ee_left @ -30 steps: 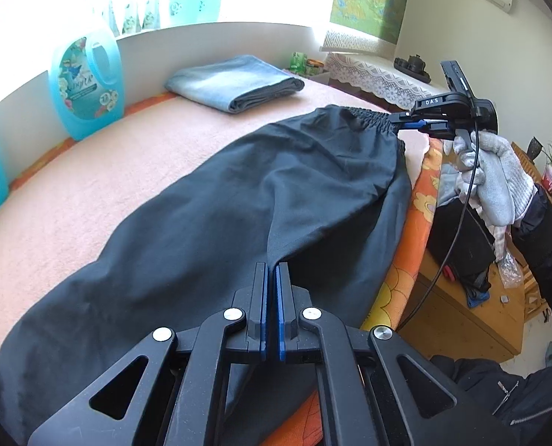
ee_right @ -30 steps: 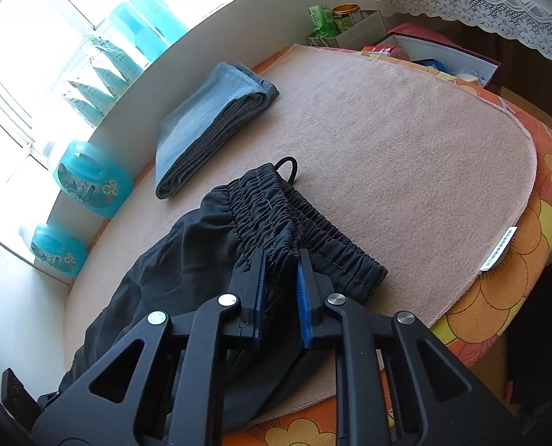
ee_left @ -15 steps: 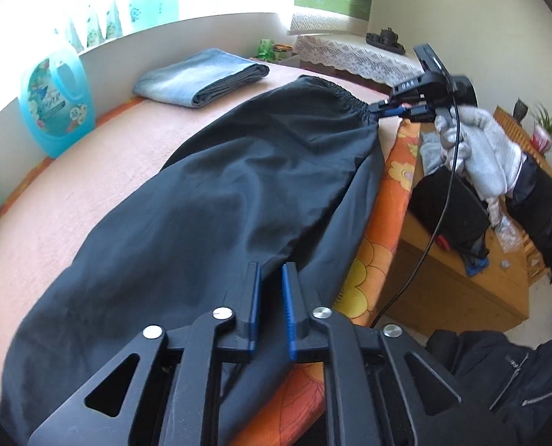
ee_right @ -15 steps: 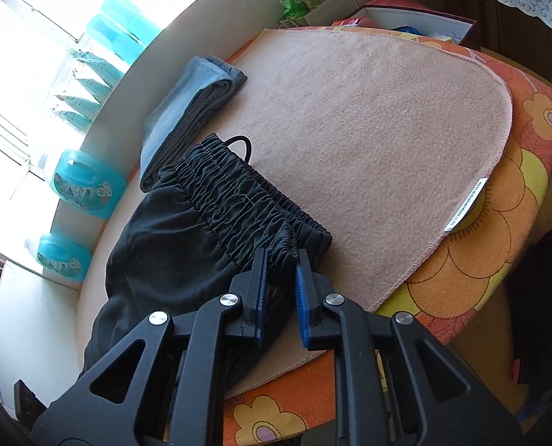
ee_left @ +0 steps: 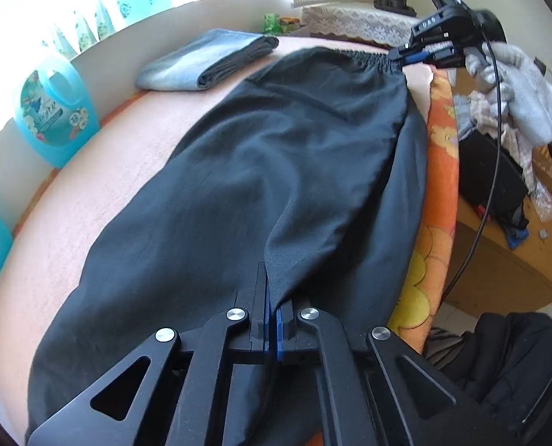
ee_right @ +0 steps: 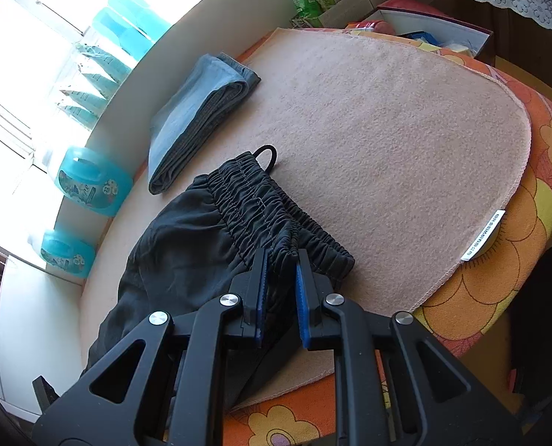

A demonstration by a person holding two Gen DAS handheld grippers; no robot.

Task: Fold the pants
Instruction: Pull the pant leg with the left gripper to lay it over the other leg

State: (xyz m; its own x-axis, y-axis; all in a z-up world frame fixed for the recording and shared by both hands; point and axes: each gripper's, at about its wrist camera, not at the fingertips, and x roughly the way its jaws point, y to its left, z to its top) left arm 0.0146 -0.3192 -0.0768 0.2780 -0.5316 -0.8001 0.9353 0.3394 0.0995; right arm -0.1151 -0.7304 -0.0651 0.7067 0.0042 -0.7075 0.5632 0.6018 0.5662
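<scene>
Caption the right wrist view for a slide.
Right gripper shut on the elastic waistband of black pants on a pink towel, folded jeans beyond.

Surroundings of the folding surface.
A pink blanket (ee_right: 387, 119) covers an orange flowered cloth (ee_right: 528, 245), ahead of both grippers. A folded blue garment (ee_right: 198, 111) lies ahead and to the left on the blanket, near the white wall. Turquoise detergent bottles (ee_left: 55, 111) stand farther left along that wall. A lace-edged cloth (ee_left: 350, 22) and small boxes (ee_right: 324, 3) lie beyond the far end.
</scene>
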